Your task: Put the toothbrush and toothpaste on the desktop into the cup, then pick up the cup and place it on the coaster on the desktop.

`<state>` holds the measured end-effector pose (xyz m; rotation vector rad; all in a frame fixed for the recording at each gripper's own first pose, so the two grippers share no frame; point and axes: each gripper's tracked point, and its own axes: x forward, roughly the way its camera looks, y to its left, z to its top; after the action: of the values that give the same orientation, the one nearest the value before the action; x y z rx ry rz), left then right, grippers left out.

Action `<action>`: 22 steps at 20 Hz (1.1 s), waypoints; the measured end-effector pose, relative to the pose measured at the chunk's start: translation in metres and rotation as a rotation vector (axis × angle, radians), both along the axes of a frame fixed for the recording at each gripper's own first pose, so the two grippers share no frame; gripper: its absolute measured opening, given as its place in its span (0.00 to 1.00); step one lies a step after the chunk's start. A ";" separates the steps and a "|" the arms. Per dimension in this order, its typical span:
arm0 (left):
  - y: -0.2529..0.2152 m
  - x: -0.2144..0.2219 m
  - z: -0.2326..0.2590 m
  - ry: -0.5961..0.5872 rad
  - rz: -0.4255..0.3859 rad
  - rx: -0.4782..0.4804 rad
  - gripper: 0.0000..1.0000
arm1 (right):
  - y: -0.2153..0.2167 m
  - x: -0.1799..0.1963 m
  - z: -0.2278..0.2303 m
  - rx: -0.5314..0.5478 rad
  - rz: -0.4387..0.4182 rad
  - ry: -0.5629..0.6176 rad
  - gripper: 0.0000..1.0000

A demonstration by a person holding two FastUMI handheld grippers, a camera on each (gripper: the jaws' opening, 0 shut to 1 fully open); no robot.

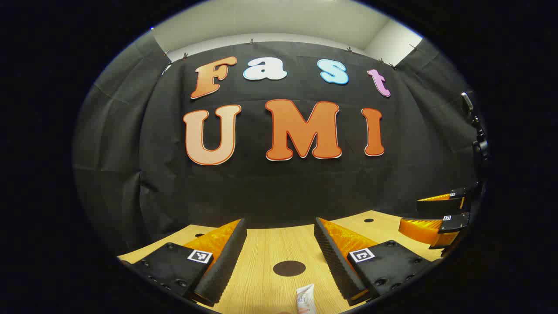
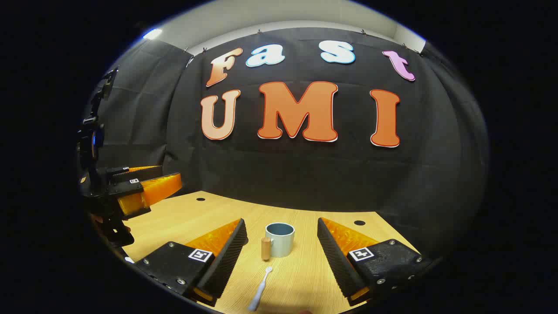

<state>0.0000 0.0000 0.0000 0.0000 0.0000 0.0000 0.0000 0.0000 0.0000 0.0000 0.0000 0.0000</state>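
Note:
In the left gripper view my left gripper point(image 1: 279, 231) stands open above the wooden desktop point(image 1: 261, 248). A dark round coaster point(image 1: 289, 268) lies between its fingers, and the end of a white toothpaste tube point(image 1: 305, 300) pokes in at the bottom edge. In the right gripper view my right gripper point(image 2: 281, 231) is open too. A pale blue cup point(image 2: 280, 239) with a wooden handle point(image 2: 265, 248) stands upright between its fingers, farther off. A white toothbrush point(image 2: 260, 290) lies flat in front of the cup. Each view shows the other gripper at its side, right point(image 1: 440, 218) and left point(image 2: 144, 189).
The black cloth wall closes the back of the desktop. Small dark holes dot the wood near the back edge point(image 2: 359, 223) point(image 2: 200, 199). A dark stand with gear point(image 2: 93, 131) rises at the left of the right gripper view.

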 end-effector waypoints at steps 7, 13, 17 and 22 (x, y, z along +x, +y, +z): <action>0.000 0.002 -0.009 0.039 -0.011 -0.002 1.00 | -0.002 0.000 -0.002 0.008 0.004 0.022 0.98; 0.000 0.006 -0.016 0.085 -0.026 -0.009 1.00 | 0.002 0.000 -0.004 -0.020 0.019 0.061 0.98; -0.002 0.009 -0.025 0.148 -0.054 -0.019 1.00 | 0.002 0.000 -0.015 -0.011 0.032 0.132 0.98; -0.010 0.010 -0.051 0.265 -0.088 -0.020 0.98 | 0.006 -0.001 -0.035 0.020 0.059 0.236 0.95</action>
<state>0.0097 -0.0096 -0.0514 -0.0198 0.2655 -0.0884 -0.0008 0.0058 -0.0349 0.0199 0.2365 0.0588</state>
